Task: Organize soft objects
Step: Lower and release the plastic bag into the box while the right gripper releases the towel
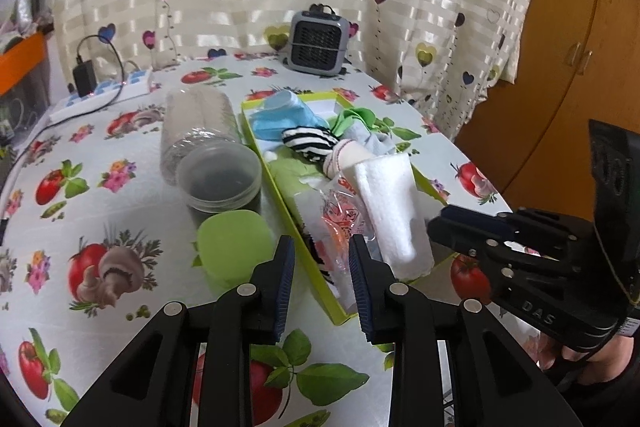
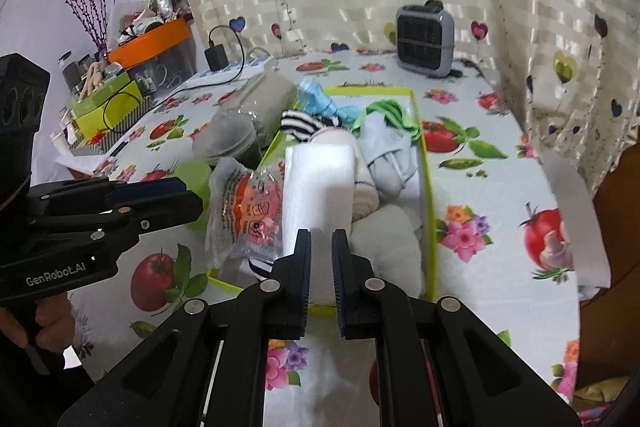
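A lime-edged box (image 1: 276, 183) (image 2: 426, 163) on the table holds soft things: a blue cloth (image 1: 284, 115), a striped sock (image 1: 310, 143) (image 2: 300, 125), a green cloth (image 2: 390, 113), a grey garment (image 2: 384, 151), a white folded towel (image 1: 390, 203) (image 2: 320, 183) and a clear packet with orange print (image 1: 340, 219) (image 2: 248, 211). My left gripper (image 1: 322, 251) is open at the box's near left corner, by the packet. My right gripper (image 2: 321, 243) has its jaws narrowly apart around the near end of the white towel; whether they press it is unclear.
A clear jar (image 1: 200, 139) lies on its side left of the box, with a green lid (image 1: 234, 243) in front of it. A grey heater (image 1: 318, 41) and a power strip (image 1: 104, 93) stand at the back. Clutter boxes (image 2: 108, 103) sit far left.
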The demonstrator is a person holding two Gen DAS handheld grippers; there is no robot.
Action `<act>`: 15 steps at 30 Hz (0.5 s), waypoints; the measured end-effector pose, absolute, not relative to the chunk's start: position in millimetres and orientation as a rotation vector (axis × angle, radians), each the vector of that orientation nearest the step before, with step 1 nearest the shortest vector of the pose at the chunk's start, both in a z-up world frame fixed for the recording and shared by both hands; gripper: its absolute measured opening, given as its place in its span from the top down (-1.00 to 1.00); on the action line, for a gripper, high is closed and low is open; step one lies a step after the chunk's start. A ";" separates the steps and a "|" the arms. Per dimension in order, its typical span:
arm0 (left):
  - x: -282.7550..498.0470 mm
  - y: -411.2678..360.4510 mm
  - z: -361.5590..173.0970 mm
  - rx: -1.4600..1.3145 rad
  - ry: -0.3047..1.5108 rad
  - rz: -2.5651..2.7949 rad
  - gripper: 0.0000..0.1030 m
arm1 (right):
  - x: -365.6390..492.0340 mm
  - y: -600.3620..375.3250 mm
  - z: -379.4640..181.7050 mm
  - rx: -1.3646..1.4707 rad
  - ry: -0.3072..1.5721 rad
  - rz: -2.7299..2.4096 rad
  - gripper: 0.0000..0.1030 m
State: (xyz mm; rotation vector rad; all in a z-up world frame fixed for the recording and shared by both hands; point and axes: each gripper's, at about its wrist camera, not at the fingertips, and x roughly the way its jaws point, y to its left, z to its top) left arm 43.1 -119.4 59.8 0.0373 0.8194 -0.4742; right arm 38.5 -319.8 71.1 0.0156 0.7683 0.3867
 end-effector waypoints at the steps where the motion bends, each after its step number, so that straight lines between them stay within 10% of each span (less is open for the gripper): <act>1: 40.8 -118.2 61.9 0.039 0.813 -0.465 0.48 | 36.6 -319.4 73.5 0.014 0.760 0.383 0.59; 4: 37.0 -113.6 67.3 0.041 0.790 -0.439 0.48 | 28.7 -318.0 80.6 0.013 0.736 0.376 0.16; 15: 14.3 -89.4 79.3 -0.010 0.753 -0.352 0.48 | 4.9 -298.3 93.3 -0.010 0.714 0.423 0.01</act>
